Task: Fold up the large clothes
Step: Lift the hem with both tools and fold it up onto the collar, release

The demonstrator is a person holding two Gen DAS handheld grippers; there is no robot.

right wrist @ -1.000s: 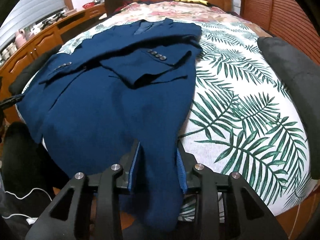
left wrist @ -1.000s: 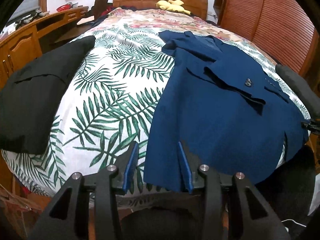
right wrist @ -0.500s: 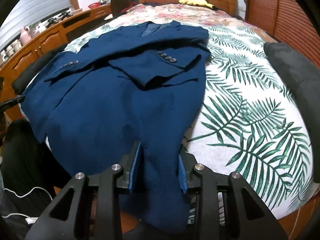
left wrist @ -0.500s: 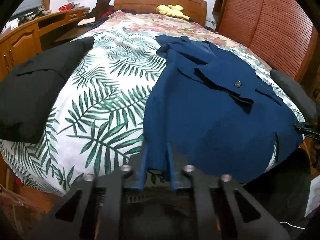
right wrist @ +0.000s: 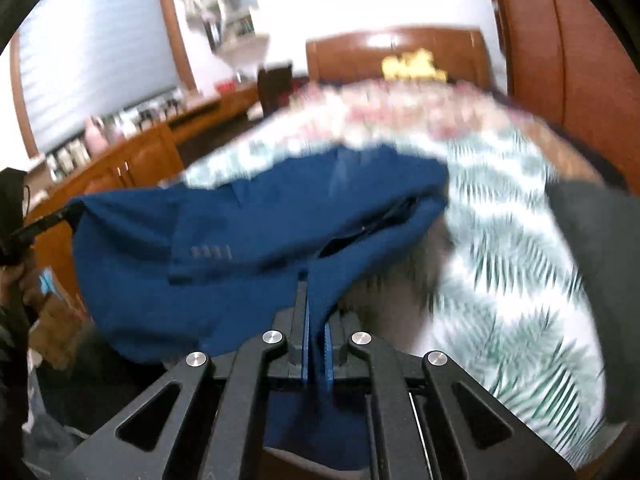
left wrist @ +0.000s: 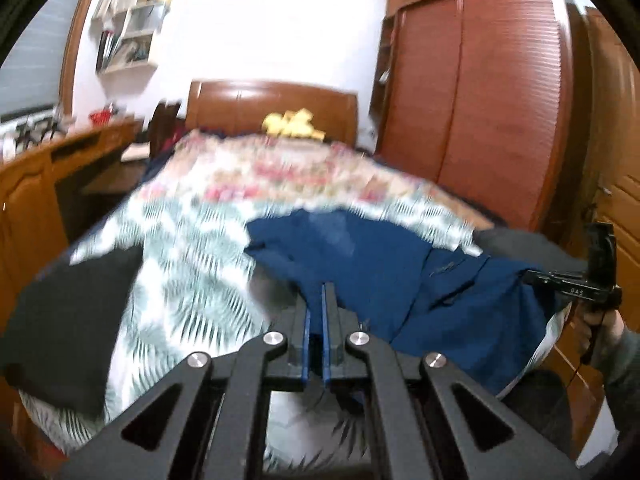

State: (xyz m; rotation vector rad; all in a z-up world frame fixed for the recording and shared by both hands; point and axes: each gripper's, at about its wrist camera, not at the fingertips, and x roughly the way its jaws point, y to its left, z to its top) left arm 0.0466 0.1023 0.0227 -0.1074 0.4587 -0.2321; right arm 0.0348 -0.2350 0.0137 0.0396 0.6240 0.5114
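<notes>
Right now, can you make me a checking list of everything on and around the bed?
Surface: bed, leaf-print cover.
Job's things: blue jacket, near hem lifted off the bed.
Clutter: black garment at the bed's left; dark grey cushion at its right; yellow toy by the headboard.
Grippers: left gripper and right gripper both shut on the jacket's hem.
Cables: nothing seen.
Surroundings: wooden wardrobe, desk, wall shelf.

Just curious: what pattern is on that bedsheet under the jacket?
Green palm leaves on white bedsheet, blurred; clearest in the right wrist view.
</notes>
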